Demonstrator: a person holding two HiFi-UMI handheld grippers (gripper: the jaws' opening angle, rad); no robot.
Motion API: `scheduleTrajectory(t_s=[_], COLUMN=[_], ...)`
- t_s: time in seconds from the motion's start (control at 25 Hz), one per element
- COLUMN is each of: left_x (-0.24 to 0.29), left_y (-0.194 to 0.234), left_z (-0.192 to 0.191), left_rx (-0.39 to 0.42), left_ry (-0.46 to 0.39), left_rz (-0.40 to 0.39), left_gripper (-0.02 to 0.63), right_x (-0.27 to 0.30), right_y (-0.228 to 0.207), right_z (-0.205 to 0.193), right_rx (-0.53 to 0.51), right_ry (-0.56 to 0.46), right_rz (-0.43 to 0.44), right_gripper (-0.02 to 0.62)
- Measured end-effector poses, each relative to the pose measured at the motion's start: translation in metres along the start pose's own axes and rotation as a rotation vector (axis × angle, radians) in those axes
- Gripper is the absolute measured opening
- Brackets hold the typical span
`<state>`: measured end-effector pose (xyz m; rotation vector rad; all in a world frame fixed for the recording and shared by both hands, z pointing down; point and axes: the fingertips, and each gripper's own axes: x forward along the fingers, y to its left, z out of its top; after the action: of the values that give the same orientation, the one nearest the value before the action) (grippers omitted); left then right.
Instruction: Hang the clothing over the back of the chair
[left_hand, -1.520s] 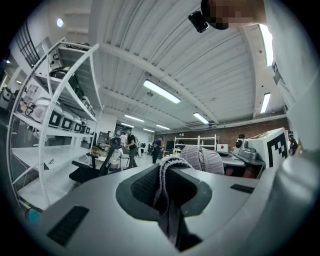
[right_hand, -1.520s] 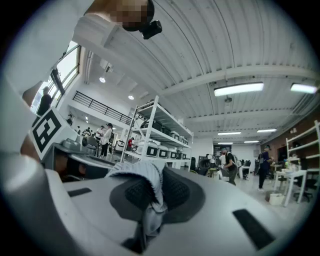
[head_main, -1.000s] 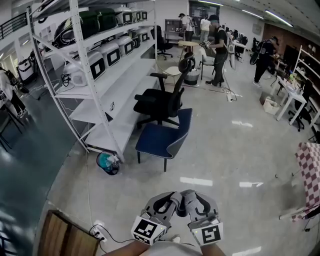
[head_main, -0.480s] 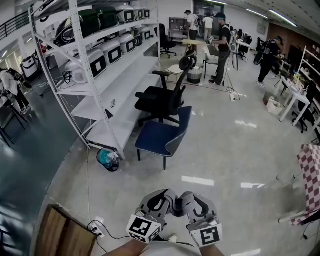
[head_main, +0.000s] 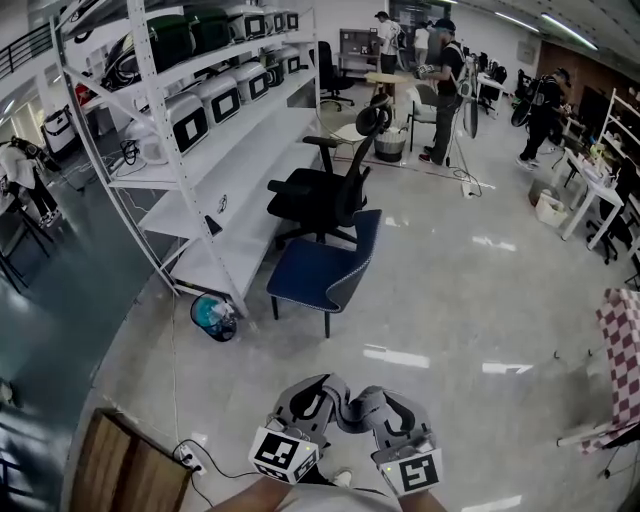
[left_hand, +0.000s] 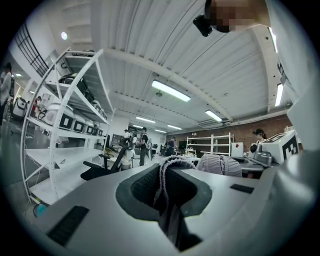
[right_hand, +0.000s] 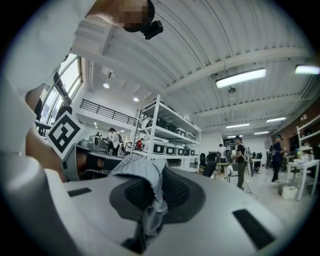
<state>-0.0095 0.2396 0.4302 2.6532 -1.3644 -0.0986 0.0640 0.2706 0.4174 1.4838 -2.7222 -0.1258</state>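
Grey left tool (head_main: 330, 386), right tool (head_main: 372, 399), marker cubes (head_main: 283, 456)

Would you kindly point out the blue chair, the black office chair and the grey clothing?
blue chair (head_main: 305, 272): head view, on the seat.
black office chair (head_main: 298, 200): head view, on the seat.
grey clothing (right_hand: 142, 170): right gripper view, on the bunched fold.

The head view looks steeply down from above; each gripper view faces level, close along its jaws, sharing the shelving rack (head_main: 255, 150).
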Motion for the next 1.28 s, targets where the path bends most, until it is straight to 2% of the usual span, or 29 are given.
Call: scheduleTrajectory(t_s=[0.32, 0.64, 0.96, 1.28], left_x=[0.051, 0.093, 0.115, 0.126], left_y=[0.048, 0.102, 0.147, 0.175], left_z=[-0.002, 0.000, 0.011, 0.016], left_rx=[-0.025, -0.045, -0.068, -0.101], left_ry=[0.007, 0.023, 0.010, -0.004], left_rz=[-0.064, -0.109, -0.179, -0.224], left_gripper=[0.037, 0.037, 0.037, 0.037], right_x=[0.059, 0.128, 0.185, 0.212], right_y=[-0.018, -0.031, -0.030, -0.023], right_z=[-0.005, -0.015, -0.010, -0.012], right_rx=[-0.030, -0.013, -0.045, -0.059], right_ry=[0.038, 0.060, 0.078, 0.118], right_rz=[-0.019, -0.048, -0.095, -0.125], right_gripper=[0.035, 0.035, 0.035, 0.035])
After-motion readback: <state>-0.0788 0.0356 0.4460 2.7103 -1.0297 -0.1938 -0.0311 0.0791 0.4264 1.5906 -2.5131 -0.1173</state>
